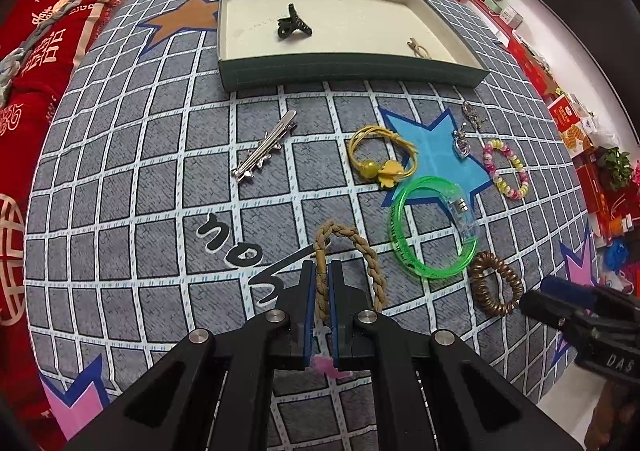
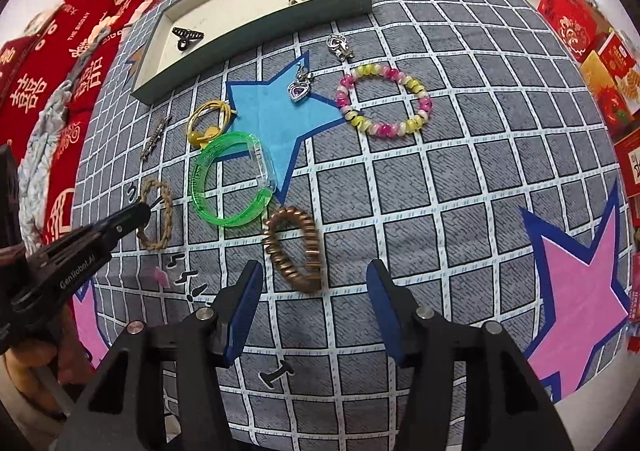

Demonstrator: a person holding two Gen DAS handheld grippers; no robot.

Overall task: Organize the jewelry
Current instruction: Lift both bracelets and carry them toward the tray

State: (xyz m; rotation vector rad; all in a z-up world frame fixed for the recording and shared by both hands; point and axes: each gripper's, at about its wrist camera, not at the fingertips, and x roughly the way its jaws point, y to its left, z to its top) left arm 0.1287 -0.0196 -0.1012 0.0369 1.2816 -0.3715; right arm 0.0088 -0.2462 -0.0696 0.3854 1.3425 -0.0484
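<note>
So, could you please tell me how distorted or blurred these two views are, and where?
Left wrist view: fisheye bends the grid lines outward and bows the tray; dark vignette at the corners; the braided bracelet in the left tongs is sharp. Right wrist view: same curvature, edges soft, the coil hair tie crisp.

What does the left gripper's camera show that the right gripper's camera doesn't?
Only the left wrist view shows the left gripper from above, shut on one side of the braided tan bracelet, and the orange star on the cloth.

Only the right wrist view shows the right gripper with its jaws wide open before the brown spiral hair tie, and the large pink star.

Both show the tray, the green bangle and the beaded bracelet.
</note>
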